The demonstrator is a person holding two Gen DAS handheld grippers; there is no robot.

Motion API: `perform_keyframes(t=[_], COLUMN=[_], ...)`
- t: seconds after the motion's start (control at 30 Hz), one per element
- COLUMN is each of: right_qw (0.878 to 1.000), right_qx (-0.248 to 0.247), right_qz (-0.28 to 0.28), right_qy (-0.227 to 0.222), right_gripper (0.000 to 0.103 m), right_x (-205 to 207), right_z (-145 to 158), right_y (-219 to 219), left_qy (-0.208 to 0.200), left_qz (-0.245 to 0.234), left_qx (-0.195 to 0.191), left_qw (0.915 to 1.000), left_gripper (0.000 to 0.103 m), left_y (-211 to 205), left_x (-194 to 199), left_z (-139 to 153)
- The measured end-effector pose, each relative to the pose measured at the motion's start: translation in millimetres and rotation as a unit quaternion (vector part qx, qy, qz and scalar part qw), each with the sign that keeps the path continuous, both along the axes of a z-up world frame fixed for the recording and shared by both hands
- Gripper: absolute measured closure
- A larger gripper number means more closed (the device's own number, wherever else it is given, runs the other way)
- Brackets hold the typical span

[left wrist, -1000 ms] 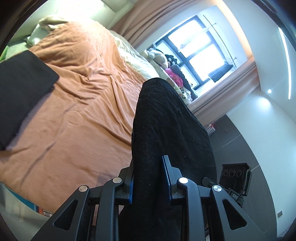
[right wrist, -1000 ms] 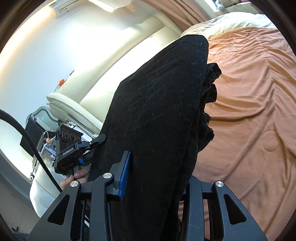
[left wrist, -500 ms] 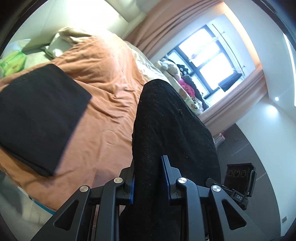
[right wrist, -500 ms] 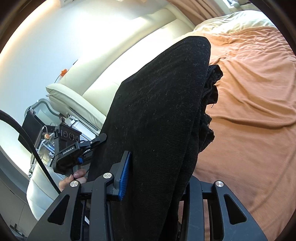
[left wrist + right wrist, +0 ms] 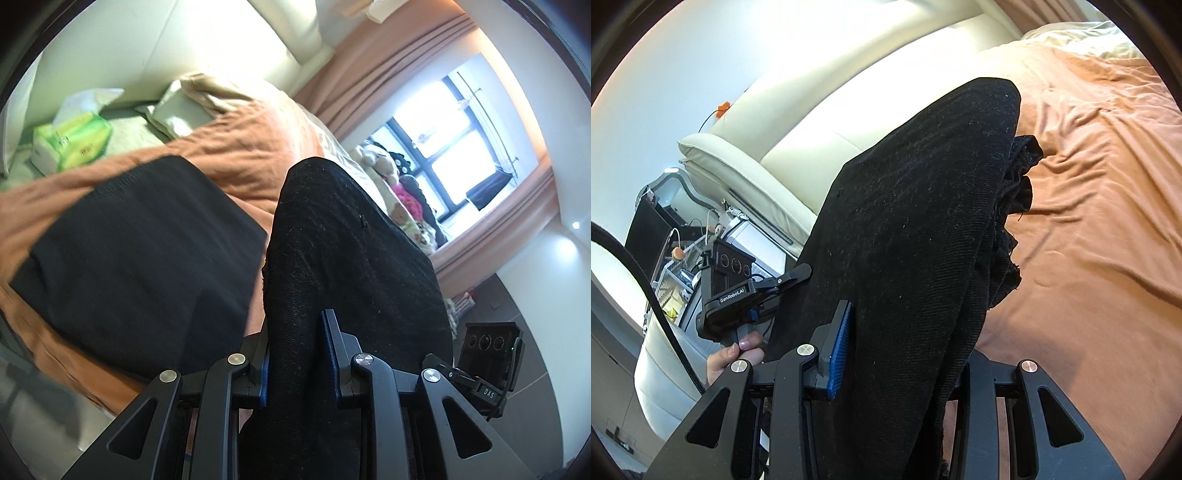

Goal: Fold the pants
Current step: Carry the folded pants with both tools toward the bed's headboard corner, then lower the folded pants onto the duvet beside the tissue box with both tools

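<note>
The folded black pants hang between both grippers above the bed; they also fill the middle of the right wrist view. My left gripper is shut on one end of the pants. My right gripper is shut on the other end; its right finger is hidden behind the cloth. The left gripper shows in the right wrist view at the left, and the right gripper's body shows at the right of the left wrist view. A second folded black garment lies flat on the orange bedspread to the left of the held pants.
A green tissue pack and pale pillows lie at the head of the bed. Stuffed toys sit by the window. A cream headboard and a cluttered side table stand left in the right wrist view.
Both grippers have carried the pants toward the head of the bed. The flat folded garment has come closer and now lies right beside the held pants.
</note>
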State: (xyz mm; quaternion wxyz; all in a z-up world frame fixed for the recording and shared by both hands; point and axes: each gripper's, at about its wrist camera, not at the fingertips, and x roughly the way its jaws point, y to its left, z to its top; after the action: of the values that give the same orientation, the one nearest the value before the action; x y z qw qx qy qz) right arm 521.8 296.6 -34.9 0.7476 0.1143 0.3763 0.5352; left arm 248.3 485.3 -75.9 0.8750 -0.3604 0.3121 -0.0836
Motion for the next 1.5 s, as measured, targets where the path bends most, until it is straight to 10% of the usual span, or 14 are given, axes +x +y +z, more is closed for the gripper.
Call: perform_keyframes(t=[1.0, 1.1, 1.3, 1.5], right_qw=[0.996, 0.995, 0.990, 0.976], right_qx=[0.062, 0.024, -0.001, 0.031], right_qz=[-0.010, -0.028, -0.035, -0.014], right_qy=[0.056, 0.091, 0.133, 0.217], right_gripper=[0.071, 0.063, 0.041, 0.041], right_x=[46, 50, 61, 88], right_z=[-47, -72, -101, -117], right_y=[187, 198, 180, 174], left_qy=[0.085, 0.116, 0.136, 0.126], left_qz=[0.066, 0.123, 0.115, 0.117], left_qx=[0.171, 0.196, 0.190, 0.170], left_qw=[0.9794, 0.9659, 0.9654, 0.9703], left_gripper=[0.075, 0.074, 0.073, 0.072], left_y=[147, 155, 150, 129], left_x=[95, 93, 78, 60], left_z=[22, 9, -20, -32])
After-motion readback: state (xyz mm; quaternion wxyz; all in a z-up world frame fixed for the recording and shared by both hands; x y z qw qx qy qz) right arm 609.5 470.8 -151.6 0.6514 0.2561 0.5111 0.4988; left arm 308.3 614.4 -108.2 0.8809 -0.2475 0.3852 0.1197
